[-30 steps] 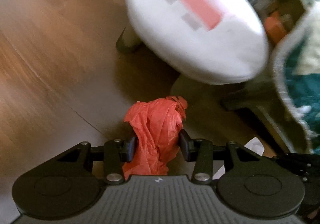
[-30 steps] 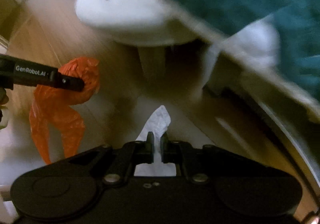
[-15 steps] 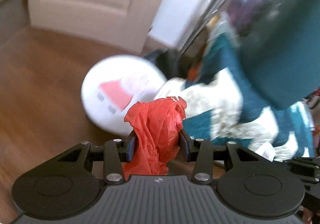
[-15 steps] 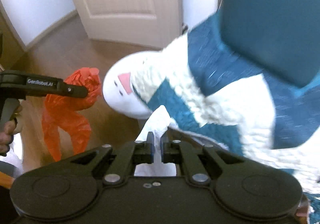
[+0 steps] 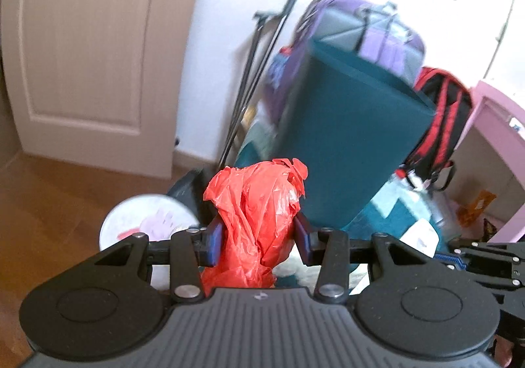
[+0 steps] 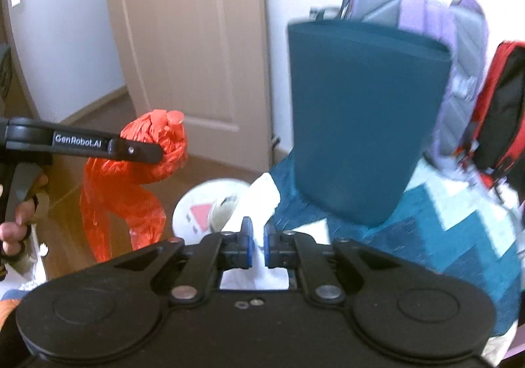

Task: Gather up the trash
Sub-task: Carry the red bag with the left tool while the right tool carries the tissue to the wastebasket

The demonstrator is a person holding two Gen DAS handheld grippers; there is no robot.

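A crumpled red plastic bag [image 5: 259, 220] is pinched between the blue pads of my left gripper [image 5: 258, 238], which is shut on it. Seen from the right wrist view, the same red bag [image 6: 131, 184] hangs in the air at the left, its tails dangling below the left gripper's finger [image 6: 108, 146]. My right gripper [image 6: 257, 248] is shut on a piece of white tissue paper [image 6: 259, 200] that sticks up between its pads. Both grippers are held high above the floor.
A chair with a teal backrest [image 5: 347, 145] and a teal and white blanket [image 6: 426, 230] stands ahead, with a purple backpack [image 5: 367, 30] and a red and black bag [image 5: 439, 125] behind. A round white stool [image 6: 203, 207] stands on the wooden floor [image 5: 49, 204]. A beige door [image 5: 88, 50] lies left, pink furniture [image 5: 498, 145] right.
Both grippers have risen from near the floor, each keeping its hold. The view swung up from the stool and floor to the chair back, the bags and the door.
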